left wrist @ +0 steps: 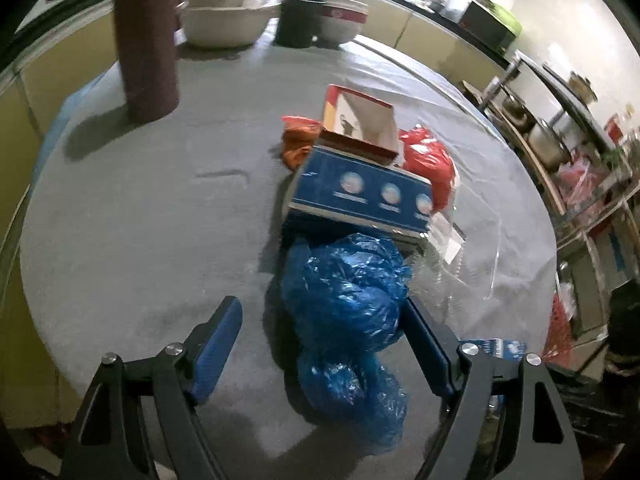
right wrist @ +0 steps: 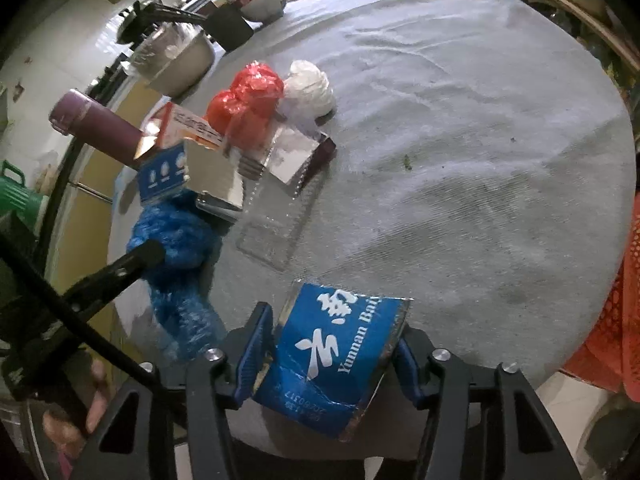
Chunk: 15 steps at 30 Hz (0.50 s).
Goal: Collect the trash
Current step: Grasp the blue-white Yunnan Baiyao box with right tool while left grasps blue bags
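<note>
A crumpled blue plastic bag (left wrist: 344, 300) lies on the round grey-clothed table (left wrist: 140, 220), between the fingers of my left gripper (left wrist: 318, 306). The right pad touches the bag and the left pad stands apart, so this gripper is open. Behind the bag is a heap of a blue box (left wrist: 360, 196), an open red-and-white carton (left wrist: 360, 124), red bags (left wrist: 428, 160) and a clear plastic tray (left wrist: 472, 256). My right gripper (right wrist: 332, 328) is shut on a dented blue carton with white lettering (right wrist: 332, 344) near the table's front edge. The right wrist view also shows the blue bag (right wrist: 176, 240).
A maroon flask (left wrist: 148, 40), a pot (left wrist: 228, 12), a black cup (left wrist: 298, 20) and a bowl (left wrist: 344, 16) stand at the table's far side. A white bag (right wrist: 308, 88) and a silver box (right wrist: 296, 156) lie by the heap. Shelves with pots (left wrist: 552, 140) are on the right.
</note>
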Available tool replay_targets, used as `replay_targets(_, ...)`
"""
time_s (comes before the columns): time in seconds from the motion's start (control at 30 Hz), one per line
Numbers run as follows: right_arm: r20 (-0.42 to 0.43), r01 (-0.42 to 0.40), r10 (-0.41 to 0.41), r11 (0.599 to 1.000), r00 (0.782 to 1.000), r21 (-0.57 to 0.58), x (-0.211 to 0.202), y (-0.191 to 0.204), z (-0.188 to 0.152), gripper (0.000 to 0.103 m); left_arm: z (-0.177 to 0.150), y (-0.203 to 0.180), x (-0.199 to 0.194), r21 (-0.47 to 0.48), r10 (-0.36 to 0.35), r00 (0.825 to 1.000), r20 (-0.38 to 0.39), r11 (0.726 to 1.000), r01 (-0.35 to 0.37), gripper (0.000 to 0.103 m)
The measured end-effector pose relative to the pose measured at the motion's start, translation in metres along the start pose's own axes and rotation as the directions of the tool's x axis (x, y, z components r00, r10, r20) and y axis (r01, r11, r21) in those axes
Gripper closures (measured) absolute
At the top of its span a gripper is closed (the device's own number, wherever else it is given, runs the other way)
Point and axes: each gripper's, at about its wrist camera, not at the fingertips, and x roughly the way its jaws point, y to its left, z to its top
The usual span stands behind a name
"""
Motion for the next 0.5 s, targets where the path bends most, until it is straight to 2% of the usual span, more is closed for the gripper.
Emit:
replay_targets(0.03, 0.006, -0.004, 0.004, 1.000, 1.000, -0.003, -0.002, -0.002, 0.000, 0.046, -0.001, -0.003, 0.001, 0.007, -0.011, 1.000, 0.001, 1.000, 0.011, 0.028)
replay_targets(0.07, 0.013, -0.003, 0.003, 1.000, 1.000, -0.005, -0.004, -0.003, 0.000, 0.046, -0.001, -0.006, 0.003, 0.010, -0.031, 1.000, -0.003, 0.999, 0.031, 0.043)
replay_targets(0.1, 0.016, -0.004, 0.004, 1.000, 1.000, -0.005, -0.007, -0.008, -0.002, 0.046, -0.001, -0.008, 0.004, 0.014, -0.046, 0.999, -0.012, 0.999, 0.047, 0.046)
replay_targets(0.23, 0.025, -0.045, 0.045, 0.999, 0.999, 0.016, -0.014, -0.021, -0.007, 0.046, -0.004, -0.019, 0.004, 0.045, -0.034, 0.999, 0.007, 0.998, 0.033, 0.048)
replay_targets(0.33, 0.045, -0.068, 0.067, 0.998, 0.997, 0.018, -0.020, -0.023, -0.008, 0.046, -0.009, -0.021, -0.002, 0.033, -0.036, 0.999, 0.014, 0.999, 0.035, 0.050)
replay_targets(0.5, 0.123, -0.122, 0.116, 0.992, 0.986, 0.041, -0.046, -0.043, -0.007, 0.046, -0.024, -0.031, -0.030, 0.064, -0.014, 0.998, 0.058, 0.998, 0.010, 0.050)
